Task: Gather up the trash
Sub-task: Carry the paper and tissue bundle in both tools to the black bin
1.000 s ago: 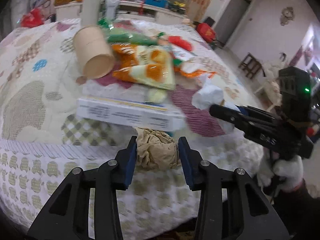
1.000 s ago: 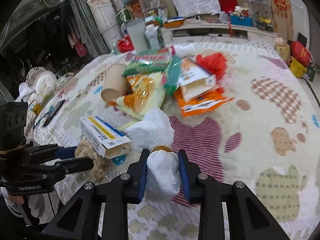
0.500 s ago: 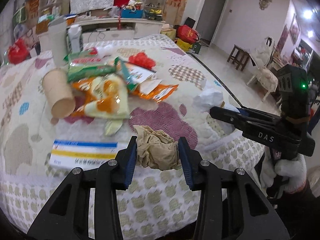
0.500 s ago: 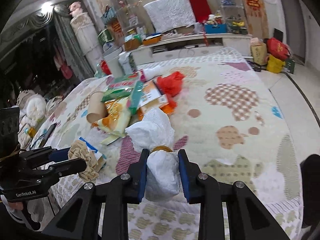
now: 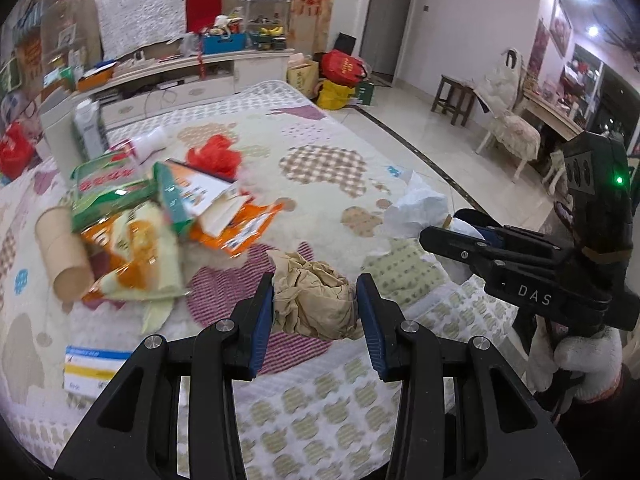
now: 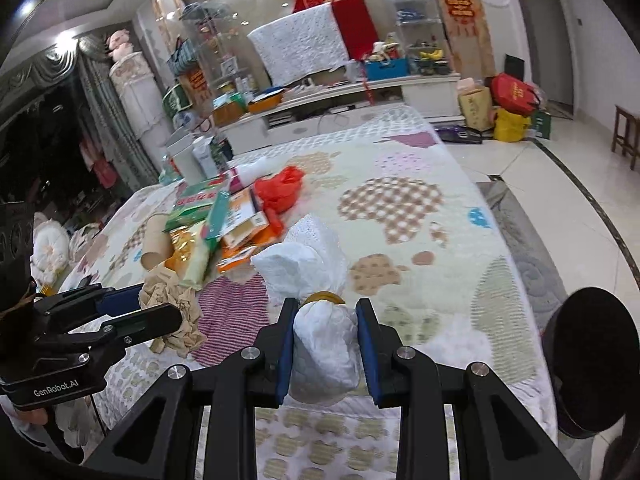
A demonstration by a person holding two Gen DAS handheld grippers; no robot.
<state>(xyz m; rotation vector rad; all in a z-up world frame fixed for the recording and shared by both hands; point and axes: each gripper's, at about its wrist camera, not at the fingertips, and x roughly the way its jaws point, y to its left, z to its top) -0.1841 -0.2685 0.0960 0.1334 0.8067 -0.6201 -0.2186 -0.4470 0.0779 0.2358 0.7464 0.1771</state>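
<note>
The left gripper (image 5: 315,312) has its jaws clamped on a crumpled ball of brown paper (image 5: 316,300), which hangs between the blue pads above the near edge of the quilted bed cover (image 5: 320,160) with its patchwork blobs. The right gripper (image 6: 325,346) holds a white plastic bag tied off with a yellow rubber band (image 6: 322,320); its jaws are narrow and pressed against the bag's lower bulb, while the puffed top spreads above the pads. In the left wrist view the right gripper (image 5: 448,236) shows from the side at the right, carried in a white knit-gloved hand (image 5: 576,360), with the white bag (image 5: 416,208) at its tip.

More rubbish lies in a heap towards the bed's far left side: a brown cardboard tube (image 5: 64,252) on its side, orange and yellow snack wrappers (image 5: 136,256), a green packet (image 5: 108,188), an opened orange-and-white carton (image 5: 216,200) and a crumpled red plastic bag (image 5: 214,154). A white box with a blue and yellow label (image 5: 94,368) lies near the front left edge. A dark round bin rim (image 6: 588,360) shows at the right beside the bed.
</note>
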